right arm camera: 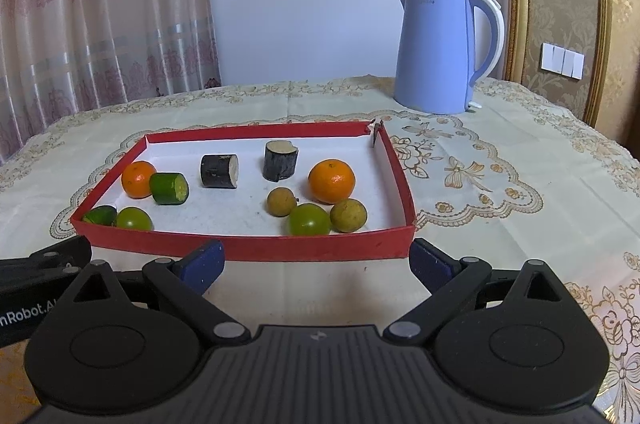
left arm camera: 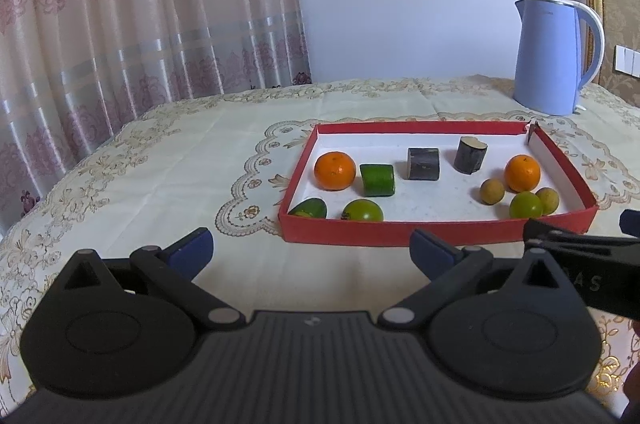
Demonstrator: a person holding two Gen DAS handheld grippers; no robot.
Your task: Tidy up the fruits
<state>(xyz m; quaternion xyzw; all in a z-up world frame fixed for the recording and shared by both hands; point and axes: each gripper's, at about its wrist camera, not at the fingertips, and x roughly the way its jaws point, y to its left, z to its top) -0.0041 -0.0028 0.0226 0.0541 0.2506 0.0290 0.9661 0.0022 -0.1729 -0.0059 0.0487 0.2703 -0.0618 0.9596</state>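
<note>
A table under a cream embroidered tablecloth [right arm camera: 480,184], patterned pink curtain [right arm camera: 100,4] at left, plain wall behind, pale blue electric kettle [right arm camera: 436,52] at the far right.

In the middle, a shallow red cardboard tray with white floor [right arm camera: 240,248], holding all the fruits. From left to right in the right wrist view: a green cut piece [right arm camera: 100,215] in the near left corner, a green round fruit [right arm camera: 134,219], a small orange [right arm camera: 138,179], a short green cylinder piece [right arm camera: 169,188] lying on its side with the cut face turned right, a dark cylinder piece [right arm camera: 219,171] also on its side with long axis left to right, a dark cylinder piece standing upright [right arm camera: 280,160], then a tight group: brown small round fruit [right arm camera: 281,202], green round fruit [right arm camera: 309,220], second orange [right arm camera: 331,181], brown round fruit [right arm camera: 348,215].

Left gripper [left arm camera: 312,250] spread wide, empty, in front of the near tray wall, toward the left half. Right gripper [right arm camera: 316,260] also spread wide, empty, just before the near wall, closer to the right group.

Kinds mixed on both sides; fits either sorting to come or an arrangement already accepted.
</note>
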